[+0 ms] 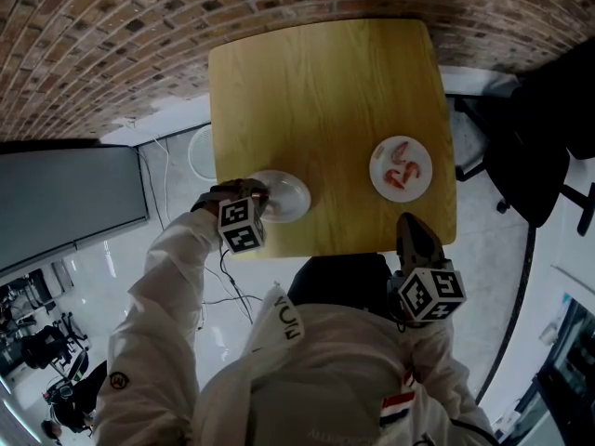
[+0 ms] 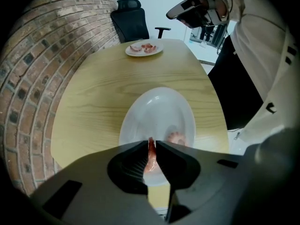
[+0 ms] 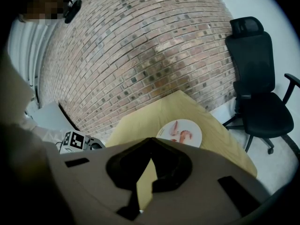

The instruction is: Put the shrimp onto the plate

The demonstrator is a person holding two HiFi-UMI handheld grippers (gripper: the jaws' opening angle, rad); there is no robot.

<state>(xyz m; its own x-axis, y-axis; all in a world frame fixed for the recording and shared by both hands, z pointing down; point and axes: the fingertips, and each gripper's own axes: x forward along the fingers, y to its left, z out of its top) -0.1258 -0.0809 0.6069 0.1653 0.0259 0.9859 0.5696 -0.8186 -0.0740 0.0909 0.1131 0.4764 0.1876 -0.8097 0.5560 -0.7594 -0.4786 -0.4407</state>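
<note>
Shrimp [image 2: 151, 157] pinched in left tongs [image 2: 152, 143], over plate [image 2: 159, 109]

The left hand-held gripper [image 2: 153, 143] covers the near rim of the plate [image 2: 157, 104] and most of the shrimp [image 2: 151, 154] between its jaws. A second shrimp [image 2: 177, 137] shows only partly. The shrimps [image 2: 143, 47] on the far plate [image 2: 145, 54] are too small to count.

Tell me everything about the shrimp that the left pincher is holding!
The shrimp is small, orange-pink with paler bands, and looks glossy and soft. It stands upright, pinched between the left gripper's two dark jaws, which press on both its sides. It is over the near part of the white plate, beside a second curled shrimp. Whether its bottom end touches the plate is hidden.
</note>
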